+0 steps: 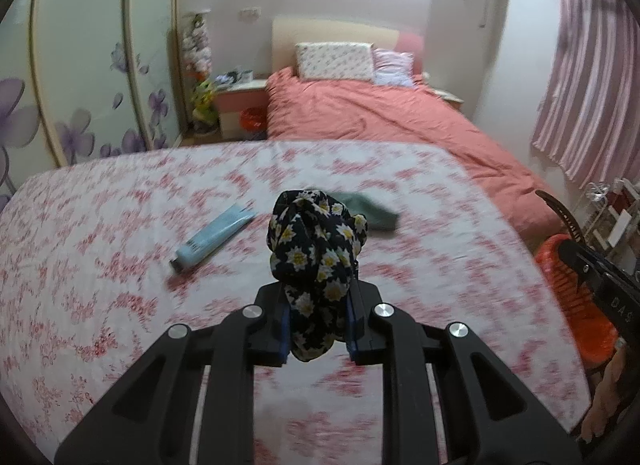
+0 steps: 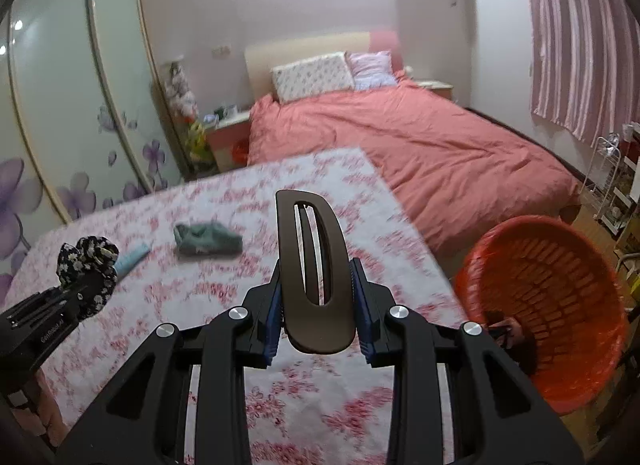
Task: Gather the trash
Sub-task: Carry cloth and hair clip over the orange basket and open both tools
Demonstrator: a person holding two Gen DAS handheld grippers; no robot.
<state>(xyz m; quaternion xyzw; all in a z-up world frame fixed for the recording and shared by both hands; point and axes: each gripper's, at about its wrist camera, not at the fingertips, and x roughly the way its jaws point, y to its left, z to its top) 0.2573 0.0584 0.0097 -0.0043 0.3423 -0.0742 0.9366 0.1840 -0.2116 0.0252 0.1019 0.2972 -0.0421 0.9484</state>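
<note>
**Four items out, one basket beside the table**

A black scrunchie (image 1: 316, 261) printed with white-and-yellow daisies stands bunched and upright, pinched between the left gripper (image 1: 318, 321)'s fingers above the table (image 1: 100, 245). A dark brown, curved hair clip (image 2: 314, 273) with a long slot down its middle stands on end, clamped by the right gripper (image 2: 318, 305). On the table's pink-floral cloth lies a light blue tube (image 1: 214, 235), flat and slanted, its dark cap toward the camera. Near it to the right lies a crumpled grey-green cloth (image 1: 370, 213), apart from the tube. An orange slotted basket (image 2: 560, 305) sits past the table's right edge, tipped with its opening facing the camera; something dark lies inside, too blurred to identify.
</note>
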